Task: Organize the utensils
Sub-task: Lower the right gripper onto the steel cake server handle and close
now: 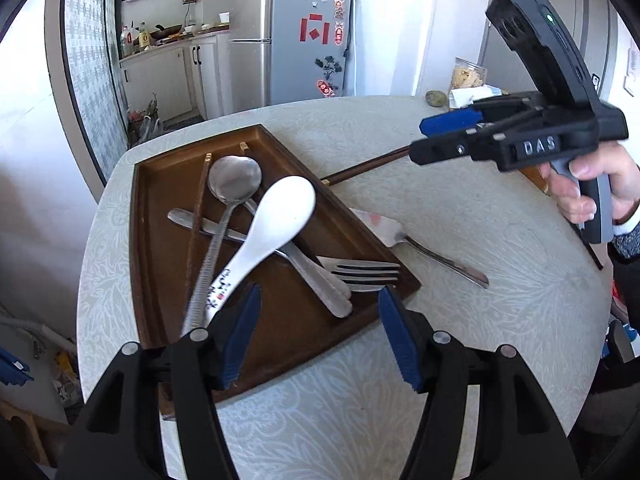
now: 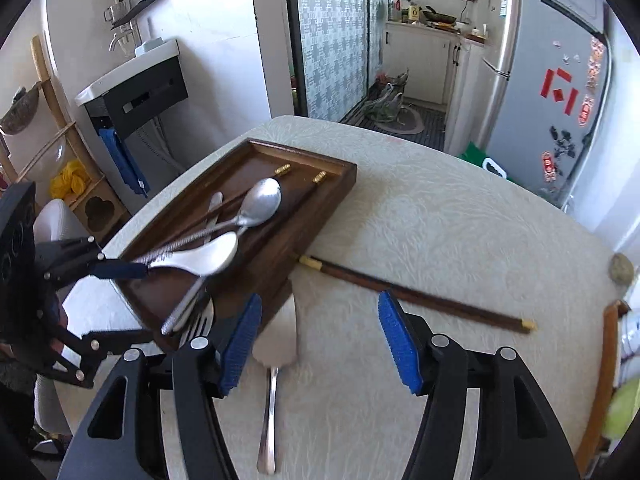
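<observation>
A brown wooden tray (image 1: pixel 160 240) (image 2: pixel 340 180) on the round table holds a white ceramic spoon (image 1: pixel 276 216) (image 2: pixel 204 258), a metal spoon (image 1: pixel 234 178) (image 2: pixel 262 204), a fork (image 1: pixel 360 274), a chopstick (image 1: pixel 198 216) and other cutlery. My left gripper (image 1: pixel 320 332) is open just above the tray's near end, with the white spoon's handle beside its left finger. My right gripper (image 2: pixel 320 338) is open over the table. A metal cake server (image 2: pixel 276 348) (image 1: pixel 420 246) lies under it. A dark chopstick (image 2: pixel 416 294) (image 1: pixel 368 166) lies on the table beside the tray.
A grey fridge (image 1: pixel 288 36) and kitchen counter stand beyond the table. A jar (image 1: pixel 466 74) and a small stone (image 1: pixel 436 98) sit at the table's far edge. A wooden chair back (image 2: pixel 604 380) is at the right. A washbasin cabinet (image 2: pixel 136 88) stands left.
</observation>
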Demonstrator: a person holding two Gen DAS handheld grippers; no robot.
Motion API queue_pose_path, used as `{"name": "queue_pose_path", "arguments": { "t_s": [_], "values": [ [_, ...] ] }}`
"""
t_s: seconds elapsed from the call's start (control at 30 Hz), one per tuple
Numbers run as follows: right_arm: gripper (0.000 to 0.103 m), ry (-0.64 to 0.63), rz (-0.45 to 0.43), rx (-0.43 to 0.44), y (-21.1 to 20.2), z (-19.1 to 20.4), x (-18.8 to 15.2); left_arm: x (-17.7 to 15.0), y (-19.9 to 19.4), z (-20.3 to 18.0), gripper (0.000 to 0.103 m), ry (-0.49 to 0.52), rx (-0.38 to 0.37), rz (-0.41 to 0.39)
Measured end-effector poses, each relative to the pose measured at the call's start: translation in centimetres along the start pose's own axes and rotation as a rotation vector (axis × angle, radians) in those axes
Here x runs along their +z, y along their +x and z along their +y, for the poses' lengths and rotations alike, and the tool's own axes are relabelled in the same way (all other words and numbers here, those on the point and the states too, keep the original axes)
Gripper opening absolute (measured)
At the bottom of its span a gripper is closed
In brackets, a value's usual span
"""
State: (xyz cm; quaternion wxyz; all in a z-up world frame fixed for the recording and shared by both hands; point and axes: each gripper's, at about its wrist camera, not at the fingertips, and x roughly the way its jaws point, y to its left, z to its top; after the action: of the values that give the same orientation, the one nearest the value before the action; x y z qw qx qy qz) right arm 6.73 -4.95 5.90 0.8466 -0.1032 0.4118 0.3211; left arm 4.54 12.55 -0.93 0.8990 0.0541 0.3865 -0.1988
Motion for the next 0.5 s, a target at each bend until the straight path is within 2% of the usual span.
{"name": "queue_pose_path", "arguments": {
  "t_s": [0.1, 0.3, 0.37, 0.43, 0.5],
  "values": [
    [0.062, 0.006, 0.001, -0.014, -0.4, 0.9, -2.9, -0.5, 0.1, -1.7, 0.065, 0.032, -0.055, -0.007],
    [0.061, -0.014, 0.013, -0.025, 1.4, 2.9, -5.1, -1.3, 0.4, -5.3, 0.065, 0.101, -0.127, -0.014],
    [0.061, -0.050, 0.026, -0.043, 2.4, 3.6, -5.2, -1.4, 0.4, -5.8, 0.065, 0.117, -0.133, -0.011],
    [0.060, -0.062, 0.024, -0.053, 3.0, 3.8, -5.1, -1.5, 0.6, -5.9, 0.064, 0.126, -0.098, -0.003],
    [0.060, -0.055, 0.022, -0.045, 3.4, 3.8, -4.7, -1.5, 0.6, -5.5, 0.064, 0.115, -0.096, -0.001]
  ]
}}
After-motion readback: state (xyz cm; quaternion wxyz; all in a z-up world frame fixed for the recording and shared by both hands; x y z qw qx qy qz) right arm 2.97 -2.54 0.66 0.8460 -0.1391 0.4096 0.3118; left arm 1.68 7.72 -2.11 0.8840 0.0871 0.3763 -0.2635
